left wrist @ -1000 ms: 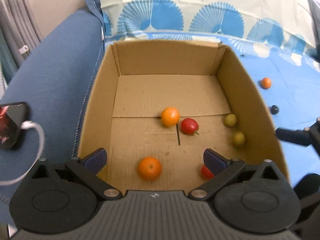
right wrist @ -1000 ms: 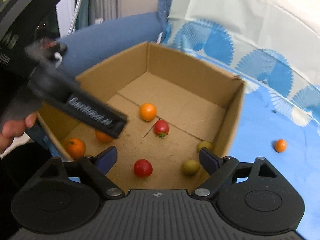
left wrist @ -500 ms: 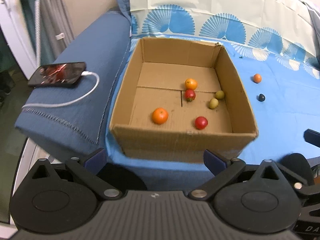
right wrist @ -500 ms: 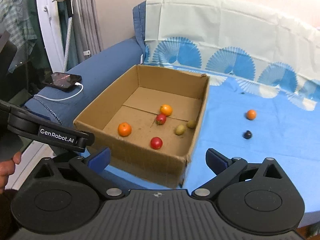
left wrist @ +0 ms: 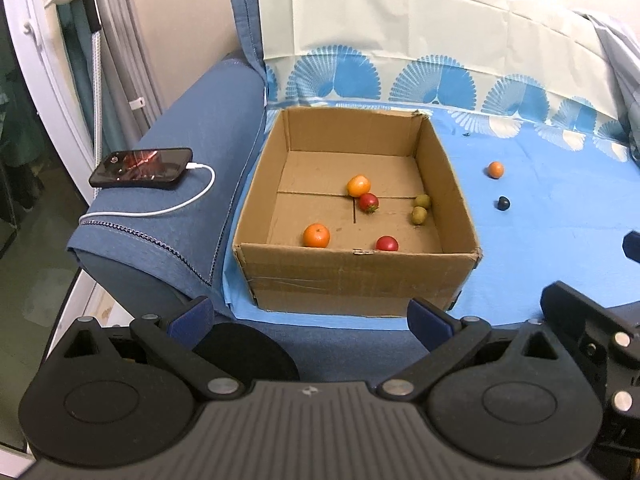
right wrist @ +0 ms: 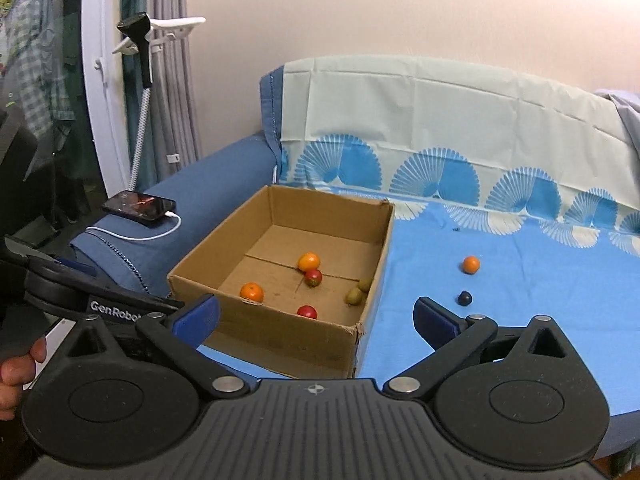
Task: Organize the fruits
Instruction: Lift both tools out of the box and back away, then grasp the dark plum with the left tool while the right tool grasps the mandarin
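Both grippers, left (left wrist: pixel 310 314) and right (right wrist: pixel 316 312), now withdrawn from cardboard box (left wrist: pixel 456 184), fingers wide, empty; 6 fruits boxed, orange fruit (right wrist: pixel 471 265) and dark fruit (right wrist: pixel 464 298) outstanding.

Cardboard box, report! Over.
Both tools open, empty. Brown cardboard box holds six fruits. Small orange fruit, dark round berry outside. Nothing blocking.

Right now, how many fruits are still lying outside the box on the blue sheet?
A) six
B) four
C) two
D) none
C: a small orange fruit and a dark round fruit lie on the blue sheet to the right of the cardboard box, while six other fruits sit inside the box.
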Demonstrator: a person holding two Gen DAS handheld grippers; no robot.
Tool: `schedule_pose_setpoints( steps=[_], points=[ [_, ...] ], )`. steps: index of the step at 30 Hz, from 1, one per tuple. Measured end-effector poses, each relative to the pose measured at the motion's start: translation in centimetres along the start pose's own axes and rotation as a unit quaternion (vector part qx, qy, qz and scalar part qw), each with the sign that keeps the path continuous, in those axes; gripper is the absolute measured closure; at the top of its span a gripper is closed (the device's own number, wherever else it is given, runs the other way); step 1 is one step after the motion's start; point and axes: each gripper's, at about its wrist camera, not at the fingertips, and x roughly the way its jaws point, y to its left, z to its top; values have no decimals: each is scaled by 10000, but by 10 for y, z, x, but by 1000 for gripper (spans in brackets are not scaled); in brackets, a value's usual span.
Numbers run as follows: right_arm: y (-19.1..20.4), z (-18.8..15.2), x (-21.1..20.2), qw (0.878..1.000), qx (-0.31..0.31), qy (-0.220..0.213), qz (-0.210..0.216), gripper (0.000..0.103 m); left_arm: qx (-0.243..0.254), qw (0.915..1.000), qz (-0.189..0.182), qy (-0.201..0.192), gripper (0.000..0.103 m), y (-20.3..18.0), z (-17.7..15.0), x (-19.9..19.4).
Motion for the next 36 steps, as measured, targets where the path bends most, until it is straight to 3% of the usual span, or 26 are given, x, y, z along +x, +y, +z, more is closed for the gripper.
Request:
schedule_pose_setpoints(
  steps=[16, 28, 36],
  points=[
    [5, 1, -6, 10000, -54, -69, 17, 1, 23, 9999, -40, -101, 0, -1, -2, -9],
    [-3, 0, 11, 9999, 48, 111, 30, 1, 144, 9997, -94, 154, 0, -7, 4, 11],
    [-61, -5, 26, 9966, 551, 58, -617, 1, 397, 9982, -357, 274, 0, -39, 31, 32]
  ],
)
